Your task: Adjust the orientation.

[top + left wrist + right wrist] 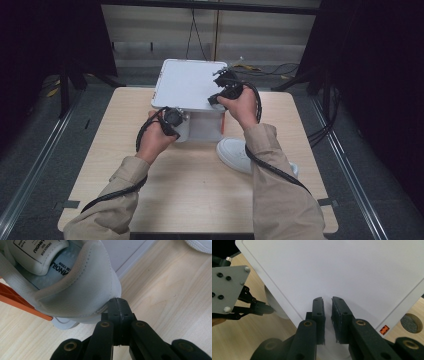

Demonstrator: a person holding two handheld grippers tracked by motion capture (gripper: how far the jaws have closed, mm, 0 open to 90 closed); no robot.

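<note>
A white sneaker (82,290) hangs heel-first from my left gripper (119,302), whose jaws are shut on the back of its heel. It sits at the front edge of an orange shoebox (15,300). In the high view the left gripper (178,124) is just under the raised white lid (187,82). My right gripper (327,301) is shut on the lid's (342,270) near edge and holds it tilted up. The high view shows the right gripper (218,99) at the lid's front right. The lid hides the inside of the box.
A second white sneaker (235,152) lies on the wooden table (200,200) by the right forearm. The box stands at the table's far middle. Cables trail from both grippers along the sleeves. A round hole (410,323) in the tabletop lies beyond the lid's corner.
</note>
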